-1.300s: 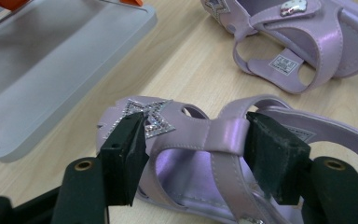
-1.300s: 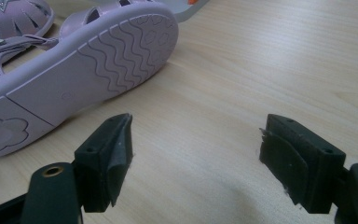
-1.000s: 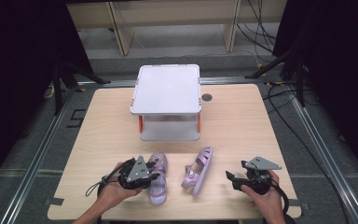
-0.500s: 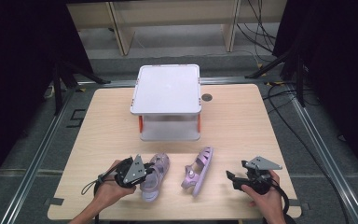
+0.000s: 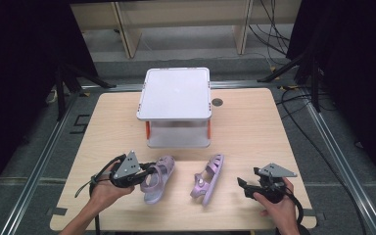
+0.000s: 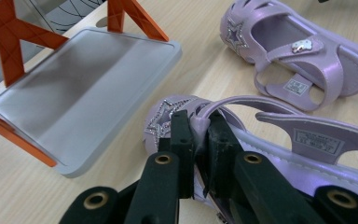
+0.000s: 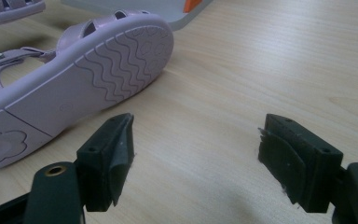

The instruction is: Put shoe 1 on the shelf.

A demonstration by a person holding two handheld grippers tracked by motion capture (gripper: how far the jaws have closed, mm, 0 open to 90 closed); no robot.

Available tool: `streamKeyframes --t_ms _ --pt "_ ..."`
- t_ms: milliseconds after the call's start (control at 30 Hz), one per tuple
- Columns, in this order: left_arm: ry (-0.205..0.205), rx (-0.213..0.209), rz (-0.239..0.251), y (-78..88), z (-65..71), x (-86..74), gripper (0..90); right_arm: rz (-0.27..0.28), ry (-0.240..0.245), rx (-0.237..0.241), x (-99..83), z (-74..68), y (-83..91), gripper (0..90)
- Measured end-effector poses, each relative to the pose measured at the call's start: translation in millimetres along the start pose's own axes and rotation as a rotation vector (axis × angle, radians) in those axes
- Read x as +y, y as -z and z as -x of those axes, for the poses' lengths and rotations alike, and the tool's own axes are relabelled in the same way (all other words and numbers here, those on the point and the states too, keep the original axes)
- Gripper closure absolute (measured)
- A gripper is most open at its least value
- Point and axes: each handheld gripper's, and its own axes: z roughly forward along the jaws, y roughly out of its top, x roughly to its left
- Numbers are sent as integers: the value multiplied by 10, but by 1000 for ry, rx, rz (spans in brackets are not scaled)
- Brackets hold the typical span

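Observation:
Two small purple sandals lie near the table's front edge. My left gripper (image 5: 146,174) (image 6: 198,137) is shut on the front strap of the left sandal (image 5: 157,178) (image 6: 317,140), near its star-decorated toe. The shoe looks tilted and slightly raised. The right sandal (image 5: 208,178) (image 6: 303,51) rests on its side, and its wavy sole (image 7: 88,74) faces my right gripper (image 5: 243,186) (image 7: 196,154). That gripper stands open just above the wood, to the right of this sandal, with nothing between its jaws.
A white two-tier stand (image 5: 176,93) with orange legs sits mid-table behind the sandals; its lower shelf (image 6: 74,93) lies close ahead of the left gripper. Bare wooden table (image 5: 254,127) surrounds it. A dark round hole (image 5: 217,102) is right of the stand.
The left gripper closed on the left sandal's strap and drew it slightly left and up. The right gripper and right sandal stayed put.

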Motion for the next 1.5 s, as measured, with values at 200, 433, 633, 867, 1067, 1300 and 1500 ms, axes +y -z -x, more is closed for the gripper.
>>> streamKeyframes --t_ms 200,433,633,867,1067,1300,1500 --pt "16 -22 6 55 -109 117 833 1 6 12 1 16 -31 260" --pt "-8 -18 3 155 -250 395 832 -2 -2 -1 -1 22 -14 260" --pt "5 -32 21 247 -368 601 832 -24 -34 11 -6 1 -19 260" --pt "7 -31 33 386 -464 812 832 -18 -43 8 -10 16 -22 260" --pt "-11 -21 41 463 -518 957 832 -9 -20 0 -7 33 -22 260" --pt "-29 -16 40 533 -596 1199 832 0 -35 21 -11 33 -43 260" --pt "-30 7 26 473 -749 1353 833 -7 -15 2 -9 41 -28 260"
